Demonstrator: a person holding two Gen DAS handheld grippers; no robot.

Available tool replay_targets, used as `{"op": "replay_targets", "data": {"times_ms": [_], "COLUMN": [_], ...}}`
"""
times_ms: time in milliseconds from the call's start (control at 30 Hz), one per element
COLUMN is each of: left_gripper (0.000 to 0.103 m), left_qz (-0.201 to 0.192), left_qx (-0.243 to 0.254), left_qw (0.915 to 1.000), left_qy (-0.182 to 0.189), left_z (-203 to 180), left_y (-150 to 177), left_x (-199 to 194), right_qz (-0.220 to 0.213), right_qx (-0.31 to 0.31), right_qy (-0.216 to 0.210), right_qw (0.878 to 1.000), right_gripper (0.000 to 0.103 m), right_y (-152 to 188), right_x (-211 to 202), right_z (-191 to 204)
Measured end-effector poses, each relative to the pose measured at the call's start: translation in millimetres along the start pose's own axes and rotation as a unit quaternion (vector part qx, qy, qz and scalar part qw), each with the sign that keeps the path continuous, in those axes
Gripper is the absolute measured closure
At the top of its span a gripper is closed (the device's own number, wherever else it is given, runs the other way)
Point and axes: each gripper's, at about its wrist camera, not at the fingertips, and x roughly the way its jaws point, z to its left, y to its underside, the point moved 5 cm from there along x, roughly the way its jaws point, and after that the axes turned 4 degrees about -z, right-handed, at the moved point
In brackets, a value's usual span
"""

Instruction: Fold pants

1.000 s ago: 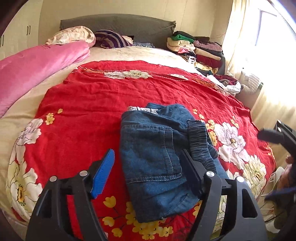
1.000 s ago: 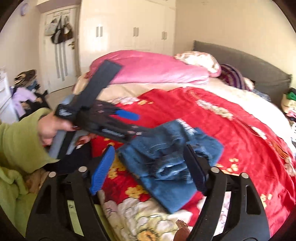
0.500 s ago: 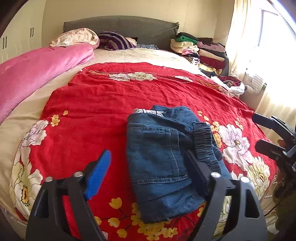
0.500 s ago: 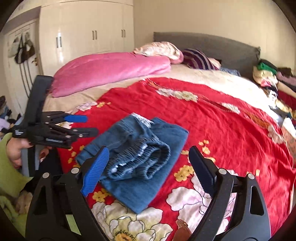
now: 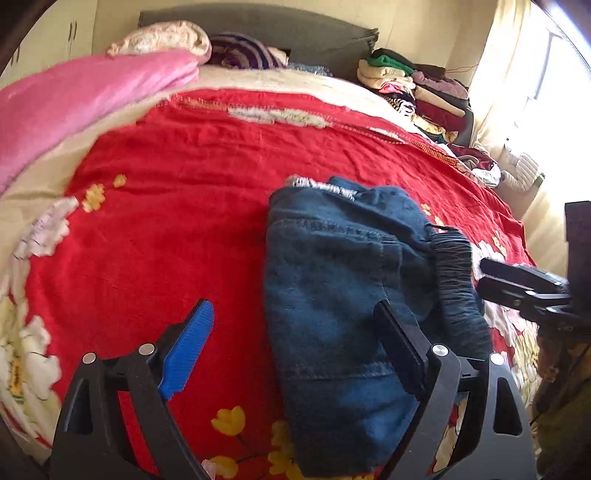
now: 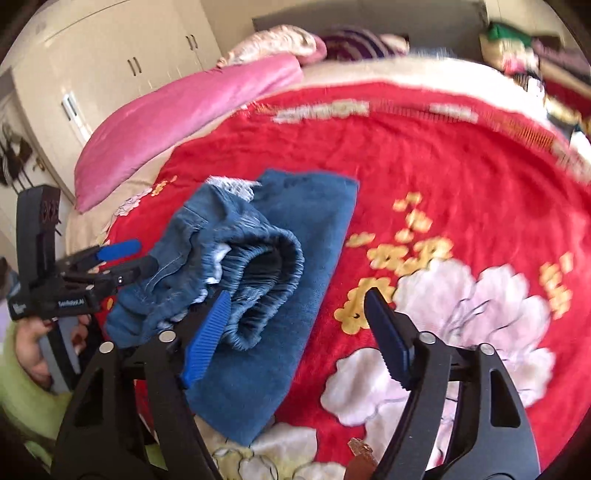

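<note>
The folded blue denim pants (image 5: 343, 314) lie on the red floral bedspread (image 5: 177, 229) near the foot of the bed. The left hand-held gripper (image 5: 295, 347) hovers over them with its jaws spread wide and nothing gripped: the blue ribbed pad stands over bare bedspread to the left of the pants, and the black pad is over the denim. The right hand-held gripper (image 6: 295, 317) is closing; its blue pad is just beside the gathered elastic waistband (image 6: 266, 273), its black pad over a white printed flower, and it has hold of nothing. The denim is thick and stitched, folded into a rough rectangle, with the ruffled waistband on top. A long pink satin quilt (image 5: 74, 99) lies along one edge of the bed, well apart from the pants, and a stack of folded clothes (image 5: 417, 92) sits near the grey headboard (image 5: 303, 29).
</note>
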Motion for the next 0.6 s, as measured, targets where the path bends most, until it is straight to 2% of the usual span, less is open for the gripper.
{"op": "replay_targets", "data": {"times_ms": [133,233,300,367,400,433,467,600], "left_gripper": [0.016,0.017,0.027,0.046,0.049,0.056,0.062,0.074], "left_qz": [0.006,0.008,0.008,0.011,0.011,0.010,0.008,-0.008], "left_qx": [-0.020,-0.024,-0.024,-0.025,-0.023,-0.018,-0.016,-0.013], "left_qw": [0.9997,0.9994,0.9992,0.9986,0.9985,0.9986,0.9987,0.9988], "left_qy": [0.015,0.024,0.031,0.046,0.049,0.049,0.049,0.046], "left_z": [4,4,1,-5,-8,-11,-14,-17], "left_y": [-1,-4,-5,-6,-7,-7,-8,-16], "left_x": [15,22,25,27,28,27,27,16], "right_qz": [0.028,0.033,0.031,0.031,0.030,0.032,0.034,0.011], "right_qx": [0.030,0.030,0.024,0.018,0.014,0.011,0.009,-0.018], "right_qy": [-0.035,-0.053,-0.060,-0.064,-0.066,-0.082,-0.098,-0.085], "right_qw": [0.999,0.998,0.997,0.997,0.997,0.996,0.995,0.996], "right_gripper": [0.038,0.036,0.036,0.039,0.052,0.070,0.073,0.084], "right_y": [2,2,0,0,-1,-2,-2,-11], "right_x": [26,37,41,45,46,46,46,35], "right_z": [-5,-3,-1,1,2,6,12,24]}}
